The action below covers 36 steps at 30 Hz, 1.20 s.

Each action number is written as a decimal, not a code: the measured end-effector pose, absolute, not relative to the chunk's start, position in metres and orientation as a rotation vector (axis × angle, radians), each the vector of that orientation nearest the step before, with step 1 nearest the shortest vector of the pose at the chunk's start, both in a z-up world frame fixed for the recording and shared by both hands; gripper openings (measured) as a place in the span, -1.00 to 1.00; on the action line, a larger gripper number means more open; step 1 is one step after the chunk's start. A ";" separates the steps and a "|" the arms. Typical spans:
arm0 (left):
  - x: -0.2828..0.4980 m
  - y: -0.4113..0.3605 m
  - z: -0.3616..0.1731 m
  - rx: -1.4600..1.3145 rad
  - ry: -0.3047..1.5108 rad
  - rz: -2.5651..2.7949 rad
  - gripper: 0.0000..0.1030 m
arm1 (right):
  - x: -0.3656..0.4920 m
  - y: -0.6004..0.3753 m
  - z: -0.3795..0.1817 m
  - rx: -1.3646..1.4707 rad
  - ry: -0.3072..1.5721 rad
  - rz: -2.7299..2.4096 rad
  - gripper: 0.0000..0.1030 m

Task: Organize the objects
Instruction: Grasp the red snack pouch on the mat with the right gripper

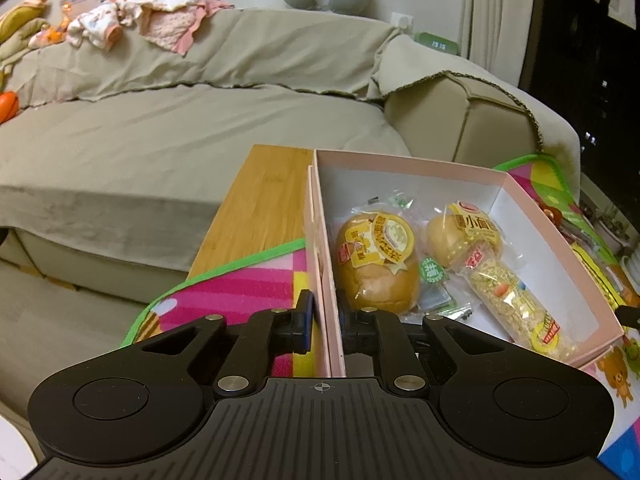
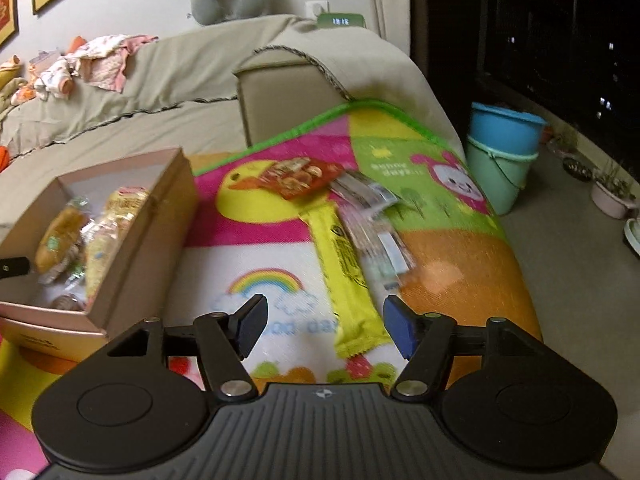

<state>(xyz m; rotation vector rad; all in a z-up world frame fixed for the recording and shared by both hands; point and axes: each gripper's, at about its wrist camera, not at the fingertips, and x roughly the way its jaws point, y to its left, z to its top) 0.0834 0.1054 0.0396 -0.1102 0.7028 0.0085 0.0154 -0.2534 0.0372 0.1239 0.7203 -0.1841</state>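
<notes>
Two wrapped bread rolls (image 1: 376,264) and a clear-wrapped noodle pack (image 1: 516,304) lie inside your pink cardboard box (image 1: 560,232); your left gripper (image 1: 326,320) pinches its near wall. Right view: your right gripper (image 2: 324,326) is spread wide above the yellow snack bar (image 2: 348,276) on the colourful play mat (image 2: 440,152), beside the box.

A colourful play mat (image 2: 280,248) covers the wooden table (image 1: 260,208). On it, the pink box (image 2: 136,248) sits left; a yellow bar packet (image 2: 348,272), red snack packet (image 2: 300,178) and pale wrappers (image 2: 376,224) lie right
</notes>
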 end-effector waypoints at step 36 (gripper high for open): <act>0.084 0.109 0.038 -0.112 0.711 -0.015 -0.72 | 0.149 -0.264 0.064 0.020 0.818 0.027 -0.28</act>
